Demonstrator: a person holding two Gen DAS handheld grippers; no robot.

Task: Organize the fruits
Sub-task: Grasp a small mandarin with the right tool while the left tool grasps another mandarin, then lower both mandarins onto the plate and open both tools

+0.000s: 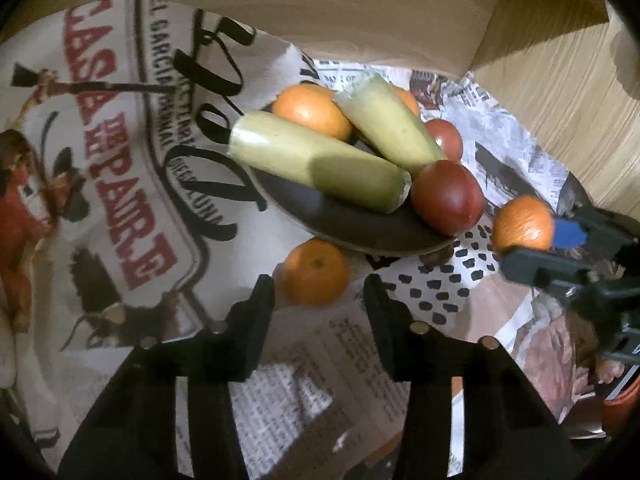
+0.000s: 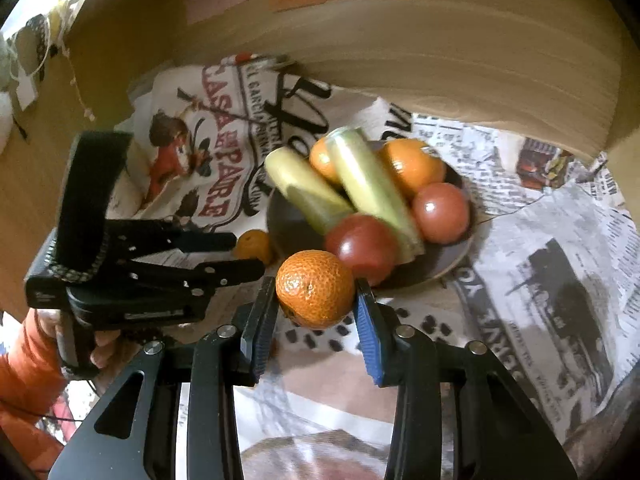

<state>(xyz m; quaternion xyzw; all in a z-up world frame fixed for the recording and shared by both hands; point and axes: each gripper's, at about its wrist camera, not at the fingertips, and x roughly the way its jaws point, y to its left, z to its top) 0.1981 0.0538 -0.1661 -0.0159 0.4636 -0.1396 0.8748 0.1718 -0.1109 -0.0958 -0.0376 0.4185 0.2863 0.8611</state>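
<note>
A dark plate point(image 1: 360, 236) point(image 2: 448, 264) holds two pale green oblong fruits point(image 1: 320, 164), two oranges and two red round fruits point(image 1: 448, 196). A loose orange point(image 1: 316, 272) point(image 2: 254, 246) lies on the paper just in front of the plate. It sits between the tips of my left gripper point(image 1: 319, 280) point(image 2: 250, 254), which is open, with small gaps on both sides. My right gripper point(image 2: 316, 284) point(image 1: 540, 248) is shut on another orange point(image 2: 316, 288) point(image 1: 522, 224), which it holds above the paper near the plate's front rim.
Newspaper sheets point(image 2: 540, 240) and a printed sheet with red lettering point(image 1: 120, 160) cover the surface. A light wooden panel point(image 2: 400, 40) rises close behind the plate. A hand in an orange sleeve point(image 2: 32, 368) holds the left gripper's handle.
</note>
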